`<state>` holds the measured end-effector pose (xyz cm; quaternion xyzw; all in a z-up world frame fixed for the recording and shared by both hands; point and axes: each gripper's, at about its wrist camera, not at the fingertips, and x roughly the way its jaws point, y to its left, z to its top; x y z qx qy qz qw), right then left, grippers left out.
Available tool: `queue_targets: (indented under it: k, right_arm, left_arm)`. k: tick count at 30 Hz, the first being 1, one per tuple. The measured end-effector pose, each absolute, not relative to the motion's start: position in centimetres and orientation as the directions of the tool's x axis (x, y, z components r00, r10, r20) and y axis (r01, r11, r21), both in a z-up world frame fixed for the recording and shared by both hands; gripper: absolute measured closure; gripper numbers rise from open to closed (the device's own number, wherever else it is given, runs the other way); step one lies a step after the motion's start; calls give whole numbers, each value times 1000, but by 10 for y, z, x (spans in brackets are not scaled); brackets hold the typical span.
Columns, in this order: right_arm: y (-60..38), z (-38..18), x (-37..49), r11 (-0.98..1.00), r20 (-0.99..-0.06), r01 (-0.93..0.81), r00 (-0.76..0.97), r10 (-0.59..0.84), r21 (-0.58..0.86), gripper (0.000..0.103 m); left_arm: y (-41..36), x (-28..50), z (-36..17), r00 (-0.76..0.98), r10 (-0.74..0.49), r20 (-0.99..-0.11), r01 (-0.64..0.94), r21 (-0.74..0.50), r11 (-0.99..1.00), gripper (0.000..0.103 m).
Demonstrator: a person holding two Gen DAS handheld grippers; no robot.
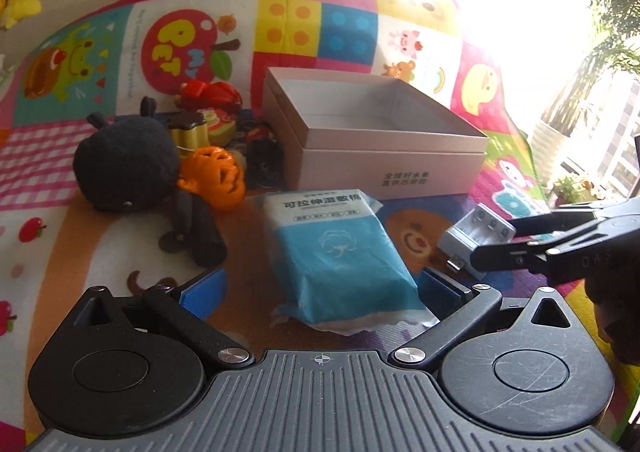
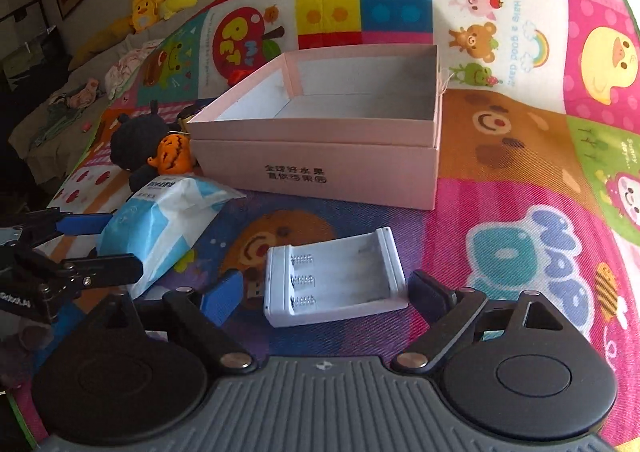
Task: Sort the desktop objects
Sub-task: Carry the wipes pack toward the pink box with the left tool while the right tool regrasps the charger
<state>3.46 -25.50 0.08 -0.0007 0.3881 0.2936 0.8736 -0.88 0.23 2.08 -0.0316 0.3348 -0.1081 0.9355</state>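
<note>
White battery charger (image 2: 334, 276), blue wipes pack (image 1: 340, 252), mat (image 1: 172, 44) reading "MY PET"

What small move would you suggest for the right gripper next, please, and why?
Probably ease the right gripper forward and close on the white battery charger: its jaws stand open, the charger lies between them untouched, and the pink box ahead is empty.

Box (image 2: 320, 168) mouth unobstructed; toys (image 1: 168, 156) crowd its left.
</note>
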Motion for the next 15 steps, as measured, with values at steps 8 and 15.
queue_targets:
  k: [8, 15]
  right_arm:
    - [-227, 14, 5, 780, -647, -625, 597, 473, -6, 2]
    - [-210, -1, 33, 763, -676, -647, 570, 466, -19, 2]
  left_arm:
    - [27, -7, 15, 748, -192, -635, 85, -195, 977, 0]
    - [23, -11, 9, 745, -203, -636, 92, -203, 975, 0]
